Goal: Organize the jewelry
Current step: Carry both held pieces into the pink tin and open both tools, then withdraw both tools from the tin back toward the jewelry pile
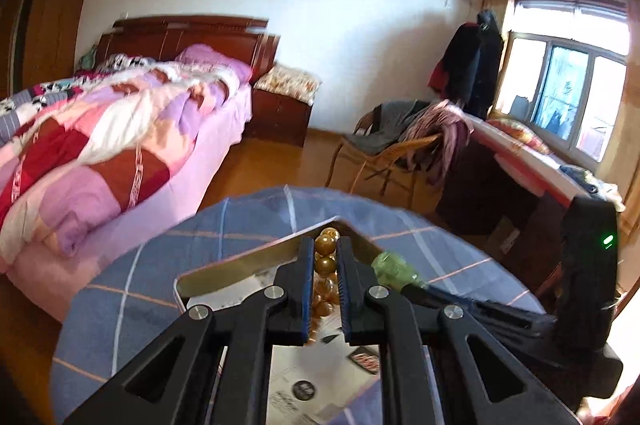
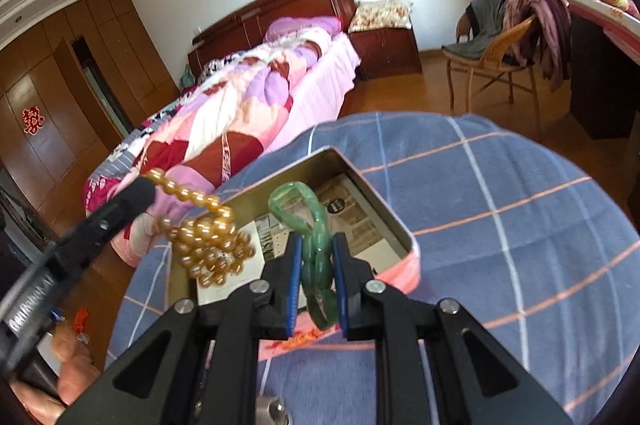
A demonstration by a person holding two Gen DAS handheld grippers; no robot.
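While both tools hang over the open tin (image 2: 362,185) on the checked cloth (image 2: 500,209), each is nearly closed on jewelry. Left gripper (image 1: 325,281) pinches a strand of amber beads (image 1: 326,257), whose line runs straight ahead between the pads; in the right view the strand droops from the tip into a bunch over the tin's near-left corner. Right gripper (image 2: 316,289) clamps a green bracelet (image 2: 316,249), long axis running forward, its free loop reaching out above the tin.
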